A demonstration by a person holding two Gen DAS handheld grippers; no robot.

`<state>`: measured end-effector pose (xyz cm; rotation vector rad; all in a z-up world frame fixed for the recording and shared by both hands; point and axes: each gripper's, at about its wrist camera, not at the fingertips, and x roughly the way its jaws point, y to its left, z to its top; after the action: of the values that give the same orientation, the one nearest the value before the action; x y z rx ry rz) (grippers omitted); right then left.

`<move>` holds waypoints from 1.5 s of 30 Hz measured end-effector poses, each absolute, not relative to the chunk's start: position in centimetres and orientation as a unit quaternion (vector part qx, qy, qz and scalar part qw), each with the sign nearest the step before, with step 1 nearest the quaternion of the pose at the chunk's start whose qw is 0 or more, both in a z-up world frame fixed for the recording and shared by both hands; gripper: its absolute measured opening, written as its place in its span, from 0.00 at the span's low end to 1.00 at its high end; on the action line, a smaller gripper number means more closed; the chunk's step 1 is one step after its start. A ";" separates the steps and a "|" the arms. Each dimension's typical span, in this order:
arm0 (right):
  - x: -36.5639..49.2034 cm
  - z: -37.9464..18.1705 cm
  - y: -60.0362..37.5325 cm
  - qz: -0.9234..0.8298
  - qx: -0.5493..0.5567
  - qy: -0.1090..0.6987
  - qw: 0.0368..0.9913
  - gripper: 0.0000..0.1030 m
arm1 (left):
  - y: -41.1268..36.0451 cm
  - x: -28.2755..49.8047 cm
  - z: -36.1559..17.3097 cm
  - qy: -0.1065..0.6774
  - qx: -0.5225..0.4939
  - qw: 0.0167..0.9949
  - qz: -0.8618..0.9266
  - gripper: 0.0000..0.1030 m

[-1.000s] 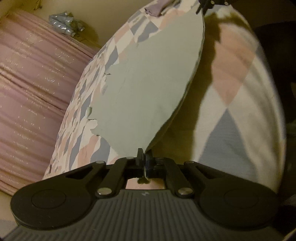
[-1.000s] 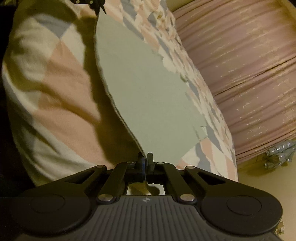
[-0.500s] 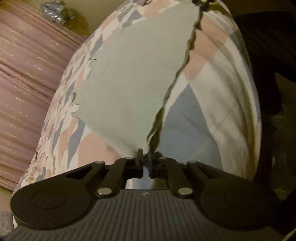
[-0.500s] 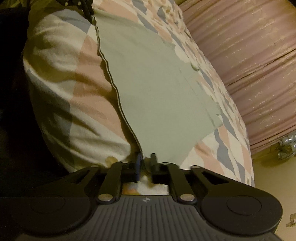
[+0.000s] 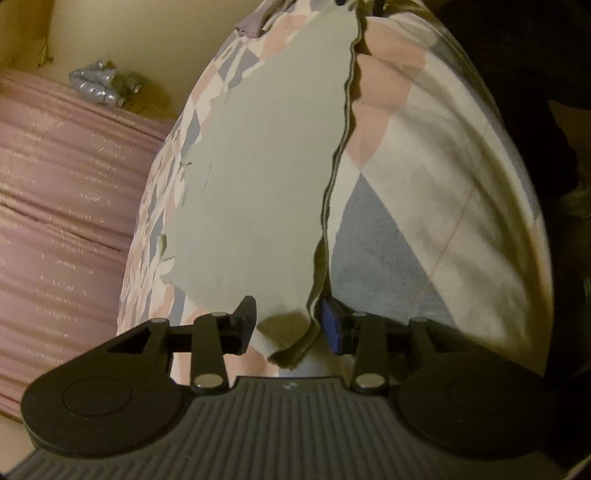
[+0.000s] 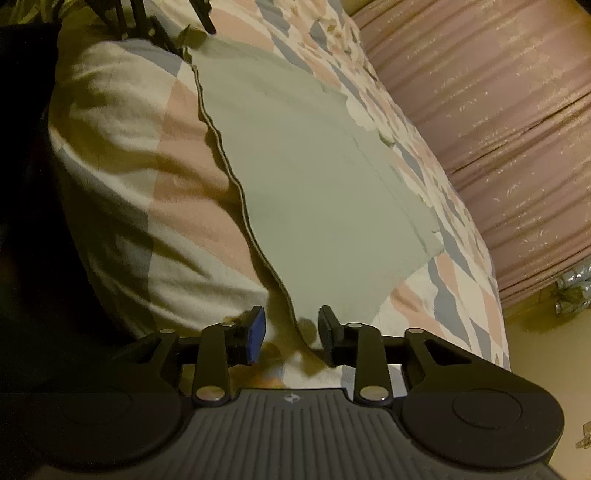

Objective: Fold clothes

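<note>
A pale green garment [image 5: 266,177] lies flat on a bed covered by a quilt [image 5: 424,229] of pink, blue and white diamonds. Its near corner lies slack between the jaws of my left gripper [image 5: 290,326], which are opening; the pads stand clear of the cloth. In the right wrist view the same garment [image 6: 314,177] stretches away, its hemmed edge running toward my right gripper [image 6: 291,334]. That gripper's jaws are opening too, with the cloth's corner lying loose between them. My left gripper [image 6: 162,26] shows at the garment's far corner.
A pink pleated curtain [image 5: 66,221] hangs beyond the bed, also in the right wrist view as the curtain [image 6: 517,129]. A silvery bundle [image 5: 103,83] lies on the floor by it. The quilt's edge drops into dark shadow on the other side.
Both grippers were shut on the garment's corners, holding it raised and taut. The cloth has come down flat onto the quilt, and both pairs of jaws have spread apart, letting the corners go.
</note>
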<state>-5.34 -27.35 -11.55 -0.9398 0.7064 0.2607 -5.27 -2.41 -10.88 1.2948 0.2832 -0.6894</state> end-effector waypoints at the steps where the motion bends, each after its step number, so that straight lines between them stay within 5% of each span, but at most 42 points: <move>1: -5.4 -11.6 -27.2 0.124 -0.443 0.332 0.824 0.36 | -2.5 -5.1 -11.1 0.125 0.592 0.731 -0.315 0.33; 12: -4.9 -13.7 -26.7 0.112 -0.505 0.299 0.802 0.36 | -3.1 -2.6 -11.4 0.119 0.596 0.735 -0.301 0.25; 17: -4.6 -14.8 -26.6 0.112 -0.534 0.280 0.790 0.35 | -3.3 -2.6 -11.6 0.121 0.600 0.730 -0.304 0.11; 20: -4.2 -14.8 -26.8 0.110 -0.533 0.277 0.792 0.23 | -3.2 -2.6 -11.0 0.121 0.594 0.736 -0.300 0.04; 22: -4.0 -14.4 -27.0 0.106 -0.525 0.277 0.798 0.01 | -3.0 -2.8 -10.4 0.119 0.588 0.743 -0.296 0.03; 23: -4.0 -14.1 -27.0 0.101 -0.523 0.274 0.801 0.00 | -3.0 -2.9 -10.0 0.119 0.585 0.746 -0.295 0.03; 39: -9.4 -8.3 -26.9 0.096 -0.464 0.268 0.839 0.00 | -1.1 -7.9 -4.2 0.155 0.514 0.775 -0.334 0.00; 45: -5.5 -5.3 -28.4 0.121 -0.448 0.287 0.838 0.00 | -1.6 -1.1 -0.2 0.167 0.472 0.796 -0.341 0.01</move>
<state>-5.51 -28.36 -5.26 -0.9488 0.6080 0.2562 -1.12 -1.60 -0.19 1.0134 0.3579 -0.7323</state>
